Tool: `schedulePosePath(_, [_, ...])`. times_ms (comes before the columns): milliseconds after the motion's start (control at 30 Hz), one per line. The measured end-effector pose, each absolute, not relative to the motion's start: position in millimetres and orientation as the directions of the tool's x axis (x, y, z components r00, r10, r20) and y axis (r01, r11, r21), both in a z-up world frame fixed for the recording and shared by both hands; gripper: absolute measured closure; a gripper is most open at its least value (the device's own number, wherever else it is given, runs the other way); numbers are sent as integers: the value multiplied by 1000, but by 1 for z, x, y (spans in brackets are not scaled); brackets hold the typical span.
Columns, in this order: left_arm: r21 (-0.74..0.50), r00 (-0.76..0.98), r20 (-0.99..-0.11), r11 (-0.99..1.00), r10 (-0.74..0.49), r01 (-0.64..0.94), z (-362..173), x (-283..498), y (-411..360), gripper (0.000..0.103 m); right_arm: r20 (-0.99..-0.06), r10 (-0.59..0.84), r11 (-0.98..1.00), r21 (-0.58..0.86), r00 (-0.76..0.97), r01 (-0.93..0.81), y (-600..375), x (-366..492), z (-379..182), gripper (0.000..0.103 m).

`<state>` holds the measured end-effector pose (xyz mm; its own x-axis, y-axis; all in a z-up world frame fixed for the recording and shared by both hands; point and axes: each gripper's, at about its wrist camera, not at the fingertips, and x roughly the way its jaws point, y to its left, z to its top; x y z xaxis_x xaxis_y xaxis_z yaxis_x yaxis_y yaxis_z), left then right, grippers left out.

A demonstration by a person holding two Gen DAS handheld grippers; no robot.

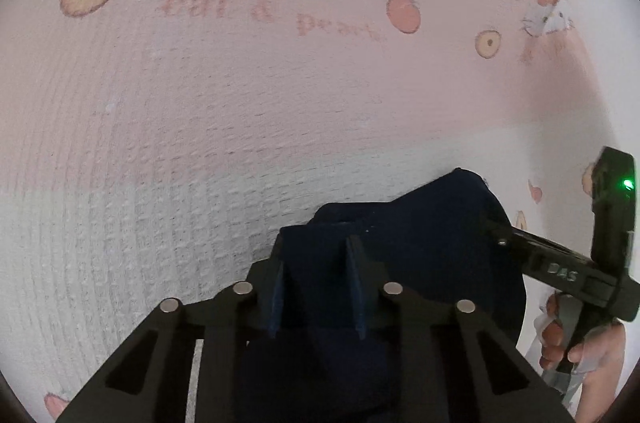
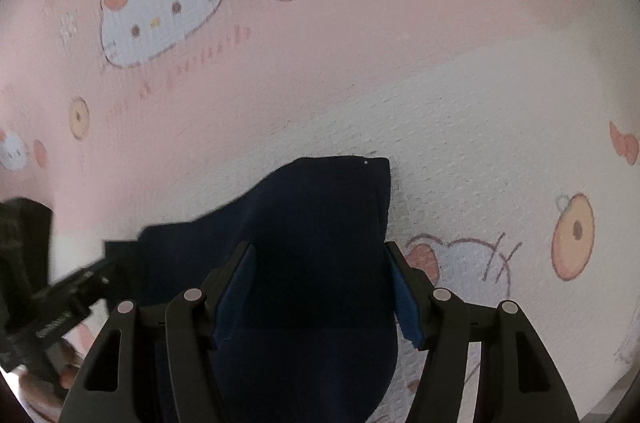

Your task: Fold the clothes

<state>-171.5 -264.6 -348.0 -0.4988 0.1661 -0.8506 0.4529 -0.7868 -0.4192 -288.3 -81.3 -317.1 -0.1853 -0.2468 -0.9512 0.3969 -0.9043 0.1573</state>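
A dark navy garment (image 1: 432,223) lies on a pink and white cartoon-print bed cover. In the left wrist view my left gripper (image 1: 316,255) has its blue pads partly closed, with the navy cloth bunched between them. The right gripper's body (image 1: 560,267) comes in from the right and reaches the cloth's edge. In the right wrist view my right gripper (image 2: 320,263) is wide open, its pads on either side of the navy garment (image 2: 312,215), not pressing it. The left gripper's body (image 2: 60,303) shows at the lower left.
The bed cover (image 1: 240,103) fills both views, pink at the top, white below, printed with cat faces, donuts and peaches. A hand (image 1: 560,339) holds the right gripper's handle. The cover also spreads to the right (image 2: 500,103).
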Motion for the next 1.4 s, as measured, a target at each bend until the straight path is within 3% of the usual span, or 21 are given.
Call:
schedulePosePath(67, [-399, -496, -855, -805, 153, 440, -347, -174, -261, 83, -957, -225, -906, 138, -181, 399, -83, -288, -321, 58])
schedulePosePath(133, [-385, -502, -854, -817, 138, 430, -342, -170, -260, 87, -957, -209, -908, 114, -200, 404, -86, -289, -321, 68])
schedulePosePath(167, [-389, -506, -851, -815, 139, 429, -340, -169, -261, 89, -957, -201, -908, 102, -210, 406, -88, -289, -321, 85])
schedulePosePath(200, [-392, -509, -849, -814, 141, 429, -338, -167, -262, 92, -954, -202, -908, 97, -222, 407, -90, -289, -319, 93])
schedulePosePath(267, [-397, -517, -846, -803, 133, 444, -333, -164, -265, 93, -941, -227, -903, 107, -252, 415, -94, -289, -312, 96])
schedulePosePath(567, [-385, -538, -840, -777, 71, 498, -310, -130, -287, 93, -874, -391, -800, 168, -289, 576, -139, -281, -283, 98])
schedulePosePath(900, [-366, -527, -850, -708, -10, 604, -302, -83, -319, 93, -872, -420, -697, 131, -253, 705, -206, -270, -278, 98])
schedulePosePath(1400, [-409, -537, -844, -637, -10, 653, -292, -29, -344, 93, -894, -400, -570, 69, -203, 819, -315, -222, -261, 98])
